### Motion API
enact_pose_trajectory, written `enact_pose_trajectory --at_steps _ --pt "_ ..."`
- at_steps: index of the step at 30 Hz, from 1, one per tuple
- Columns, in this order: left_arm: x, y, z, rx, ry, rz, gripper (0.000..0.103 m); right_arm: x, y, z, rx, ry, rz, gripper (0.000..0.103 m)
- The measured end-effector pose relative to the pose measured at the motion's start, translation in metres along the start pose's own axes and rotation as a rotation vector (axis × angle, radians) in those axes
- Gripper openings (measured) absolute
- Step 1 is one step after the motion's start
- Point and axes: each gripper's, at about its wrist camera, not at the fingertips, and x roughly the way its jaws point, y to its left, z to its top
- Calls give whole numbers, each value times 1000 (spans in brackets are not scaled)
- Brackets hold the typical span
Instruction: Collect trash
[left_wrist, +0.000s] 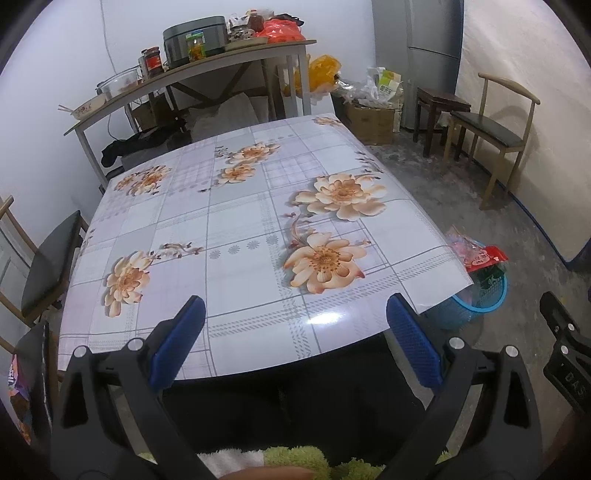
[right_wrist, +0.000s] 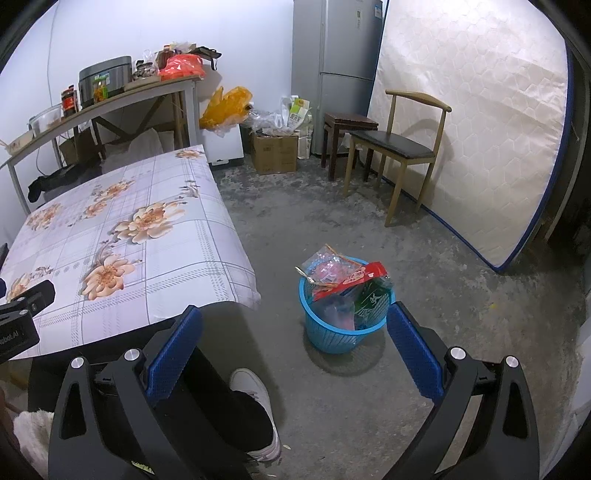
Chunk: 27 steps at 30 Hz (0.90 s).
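Observation:
A blue plastic trash basket (right_wrist: 332, 328) stands on the concrete floor right of the table, stuffed with snack wrappers (right_wrist: 343, 277) that stick out above its rim. It also shows in the left wrist view (left_wrist: 476, 299), partly hidden by the table corner. My left gripper (left_wrist: 295, 332) is open and empty, held over the near edge of the flower-pattern table (left_wrist: 229, 229). My right gripper (right_wrist: 293, 339) is open and empty, above the floor just left of the basket. The table top (right_wrist: 122, 236) shows no loose trash.
A side table (left_wrist: 184, 70) with a cooker and jars stands behind. A wooden chair (right_wrist: 399, 147), a stool (right_wrist: 347, 125), a fridge (right_wrist: 332, 66) and a leaning mattress (right_wrist: 480, 129) line the right. A chair (left_wrist: 48, 258) is at the table's left. My leg and shoe (right_wrist: 255, 402) are below.

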Motion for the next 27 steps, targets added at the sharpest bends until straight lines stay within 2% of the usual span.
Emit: enact_pose_trajectory --at_steps 27 --pt "-2 -2 -3 5 -1 -12 94 -2 -1 1 11 -6 2 97"
